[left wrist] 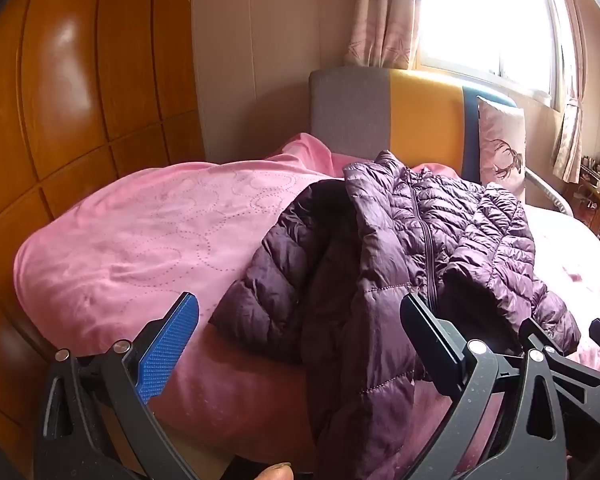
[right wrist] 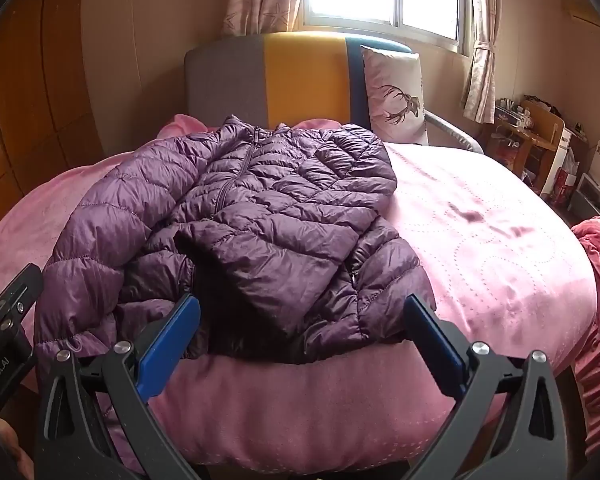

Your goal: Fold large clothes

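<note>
Your left gripper (left wrist: 300,340) and right gripper (right wrist: 302,332) both hang w/ jaws spread wide, nothing pinched. The purple jacket (right wrist: 260,216) lies zipped, front up, on the pink blanket (right wrist: 480,232), its hem at the near edge of the bed. From your right gripper it's at 12 o'clock, pillow (right wrist: 396,96) at 1 o'clock.

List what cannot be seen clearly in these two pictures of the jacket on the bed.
- Jacket underside: both views, hidden by the jacket itself.
- Jacket's near hem: left wrist view, cut off by the bottom edge and the left tongs.
- Items on the shelf: right wrist view, too small.
- Outside the window: both views, overexposed.
</note>
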